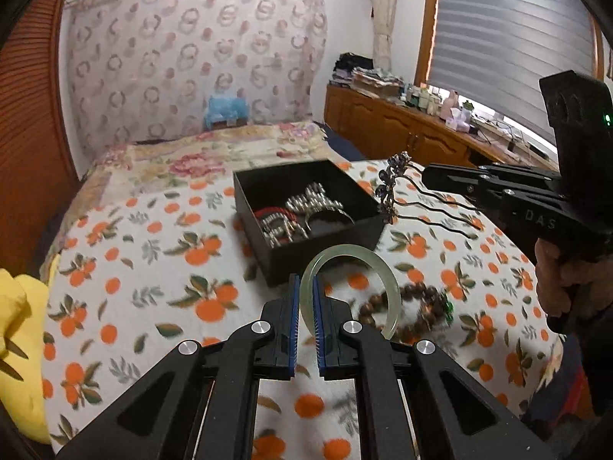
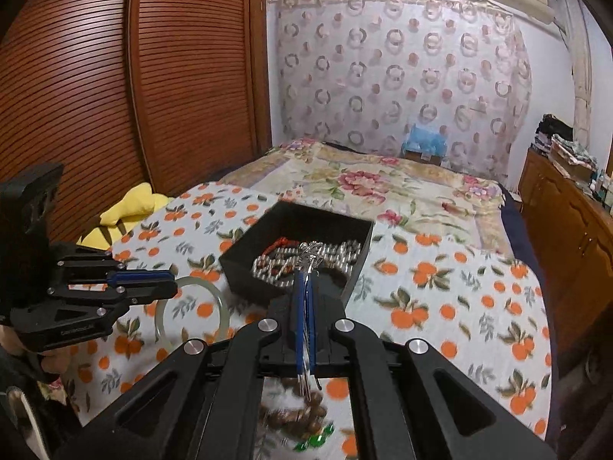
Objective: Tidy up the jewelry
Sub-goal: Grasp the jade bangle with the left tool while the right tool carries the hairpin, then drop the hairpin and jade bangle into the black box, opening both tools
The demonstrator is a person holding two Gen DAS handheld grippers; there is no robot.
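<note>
Bedroom light is falling on a bed (image 1: 126, 237) covered by an orange-print blanket, with louvred wooden doors and a patterned curtain behind. Left gripper (image 1: 305, 303) is pointing forward and downward over the blanket, its blue pads pinching the rim of a pale green bangle (image 1: 345, 264), which is standing up between them, clear of the blanket. Just beyond it, a black box (image 1: 367, 230) is sitting on the blanket, holding silver and red bracelets. To the right of the bangle, a brown bead bracelet (image 1: 417, 310) with green beads is lying on the blanket. Right gripper (image 2: 305, 287) is angling downward too, its pads closed on the prongs of a dark jewelled hair comb (image 1: 394, 188), whose ornate top is hanging at the box's right edge. A hand (image 1: 567, 283) is wrapping around the right gripper's handle at the frame's edge. A yellow cushion (image 2: 126, 207) is resting by the doors.
</note>
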